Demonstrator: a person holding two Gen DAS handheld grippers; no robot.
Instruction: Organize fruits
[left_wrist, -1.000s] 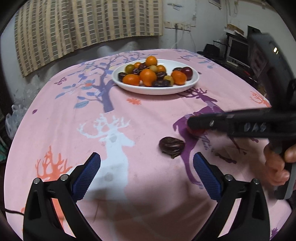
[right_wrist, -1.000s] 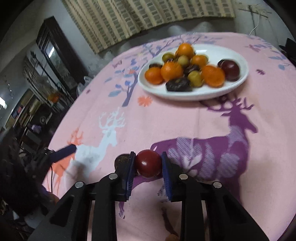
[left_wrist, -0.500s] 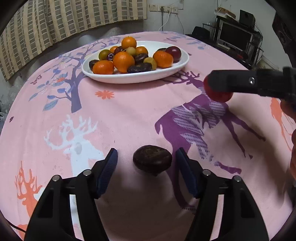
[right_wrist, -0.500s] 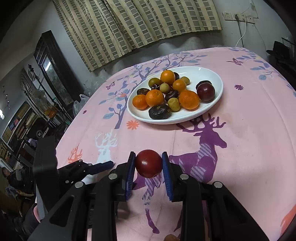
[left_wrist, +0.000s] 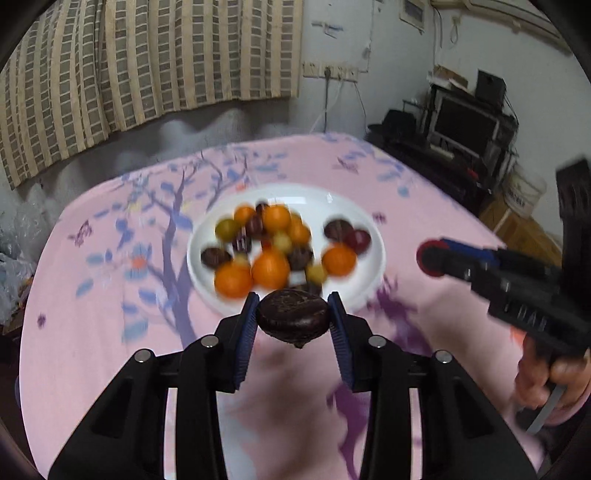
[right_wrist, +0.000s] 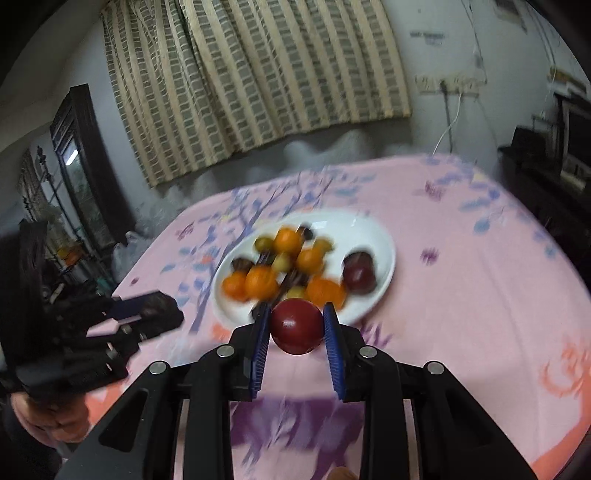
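Observation:
My left gripper (left_wrist: 293, 318) is shut on a dark brown chestnut (left_wrist: 292, 317) and holds it above the table, just in front of the white plate (left_wrist: 371, 266). The plate holds several oranges, dark plums, chestnuts and small green fruits. My right gripper (right_wrist: 296, 326) is shut on a red plum (right_wrist: 296, 326), also raised near the plate's (right_wrist: 380, 266) front rim. The right gripper shows in the left wrist view (left_wrist: 430, 258) to the right of the plate. The left gripper shows in the right wrist view (right_wrist: 159, 314) at the left.
The table has a pink cloth (left_wrist: 92, 332) printed with trees and deer. A striped curtain (right_wrist: 258, 81) hangs behind it. A dark cabinet (right_wrist: 81, 166) stands at the left, and a desk with a monitor (left_wrist: 469, 125) at the right.
My left gripper closed on the chestnut and lifted it off the cloth toward the plate. My right gripper carried the red plum up and closer to the plate.

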